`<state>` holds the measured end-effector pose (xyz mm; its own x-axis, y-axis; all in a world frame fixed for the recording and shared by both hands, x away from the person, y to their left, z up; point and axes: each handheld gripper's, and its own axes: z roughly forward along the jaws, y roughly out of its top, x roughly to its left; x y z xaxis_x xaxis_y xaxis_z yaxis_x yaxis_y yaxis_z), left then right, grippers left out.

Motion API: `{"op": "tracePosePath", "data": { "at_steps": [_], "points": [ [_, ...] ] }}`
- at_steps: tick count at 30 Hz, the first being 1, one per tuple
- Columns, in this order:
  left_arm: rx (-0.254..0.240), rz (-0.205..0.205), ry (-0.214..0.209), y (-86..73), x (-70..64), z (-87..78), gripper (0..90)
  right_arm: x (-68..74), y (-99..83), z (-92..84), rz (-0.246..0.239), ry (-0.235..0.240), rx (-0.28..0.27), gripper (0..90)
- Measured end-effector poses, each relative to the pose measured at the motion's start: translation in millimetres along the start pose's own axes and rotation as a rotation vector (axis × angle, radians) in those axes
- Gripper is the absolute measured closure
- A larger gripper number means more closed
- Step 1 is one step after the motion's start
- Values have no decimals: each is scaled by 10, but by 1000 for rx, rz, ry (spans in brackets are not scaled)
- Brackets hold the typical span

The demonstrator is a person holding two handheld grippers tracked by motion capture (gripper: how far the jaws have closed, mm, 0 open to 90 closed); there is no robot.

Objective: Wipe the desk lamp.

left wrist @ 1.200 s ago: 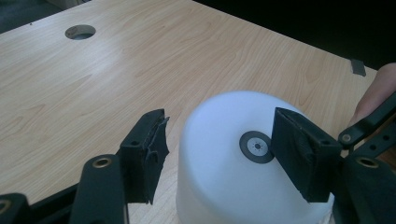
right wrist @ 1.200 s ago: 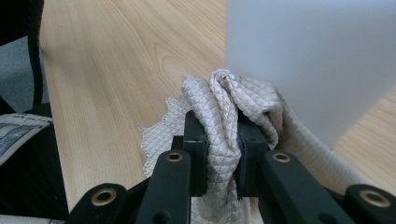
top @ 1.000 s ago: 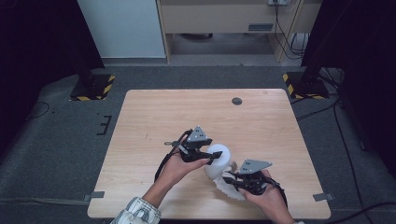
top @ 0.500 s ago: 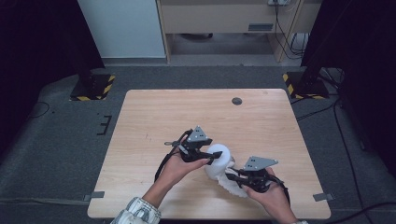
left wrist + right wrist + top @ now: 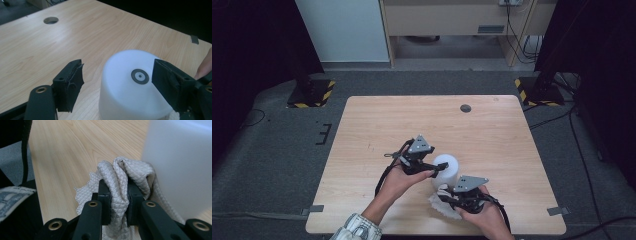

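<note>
White container [image 5: 132, 87] between spread left tool [image 5: 120, 85] jaws, just opening; right tool [image 5: 119, 205] clamping cloth [image 5: 125, 177].

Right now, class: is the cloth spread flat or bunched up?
Bunched up. In the right gripper view the cloth is gathered into folds, pinched between the right gripper's jaws beside the white container.

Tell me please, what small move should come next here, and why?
Probably bring the cloth against the side of the white cup and wipe. The right gripper is shut on the cloth right beside the cup. The left gripper has just been opening: the cup stands between its jaws, with a gap at one pad.
</note>
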<state>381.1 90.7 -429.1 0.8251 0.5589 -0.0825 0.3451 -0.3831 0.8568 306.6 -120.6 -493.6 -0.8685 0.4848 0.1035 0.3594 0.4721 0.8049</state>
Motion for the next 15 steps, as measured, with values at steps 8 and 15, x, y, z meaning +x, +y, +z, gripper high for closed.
{"op": "tracePosePath", "data": {
  "at_steps": [8, 15],
  "points": [
    [-35, 3, 59, -374, 47, -520, 238, 199, 87, 254, -16, 14, -12, 767],
    [-25, -39, 83, -839, 70, -753, 246, 286, 61, 460, -26, -9, 9, 757]
  ]
}}
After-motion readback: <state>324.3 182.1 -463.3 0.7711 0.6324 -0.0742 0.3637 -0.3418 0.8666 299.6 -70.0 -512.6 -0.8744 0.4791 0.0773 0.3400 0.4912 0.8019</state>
